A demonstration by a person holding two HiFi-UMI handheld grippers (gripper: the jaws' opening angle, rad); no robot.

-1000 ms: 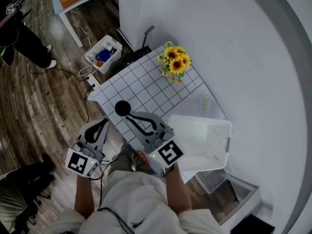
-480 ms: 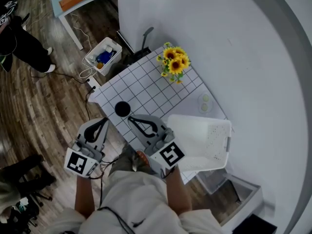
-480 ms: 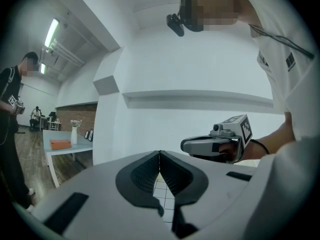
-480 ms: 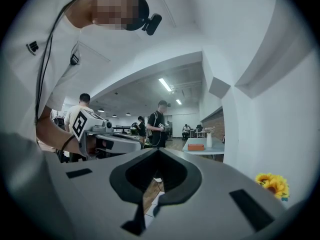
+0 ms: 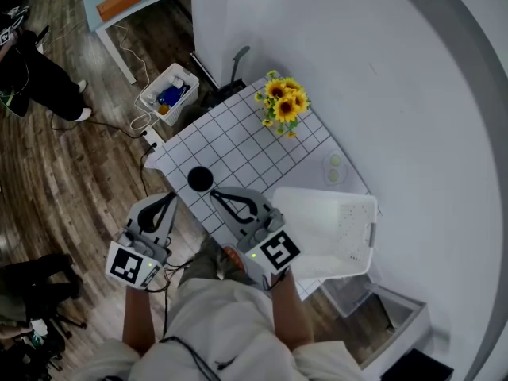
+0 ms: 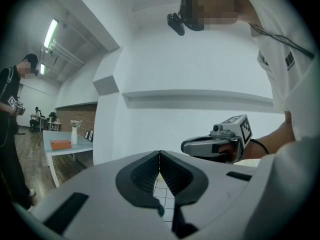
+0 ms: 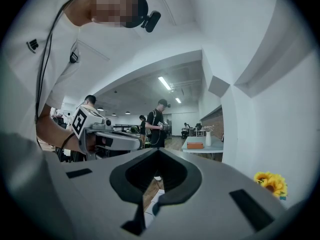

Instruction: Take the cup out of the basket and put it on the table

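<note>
step: looks done, black cup (image 5: 200, 178) on table (image 5: 238, 140) | your left gripper (image 5: 168, 202) and right gripper (image 5: 214, 196) pressed together, empty | next: just back off

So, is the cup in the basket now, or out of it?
Out. The black cup stands on the checked table, to the left of the white basket and apart from it.

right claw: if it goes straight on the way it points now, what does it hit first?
Probably the black cup on the gridded table: in the head view it stands just ahead of the right claw, roughly in line. Height is unclear; the shut claw might pass above it.
</note>
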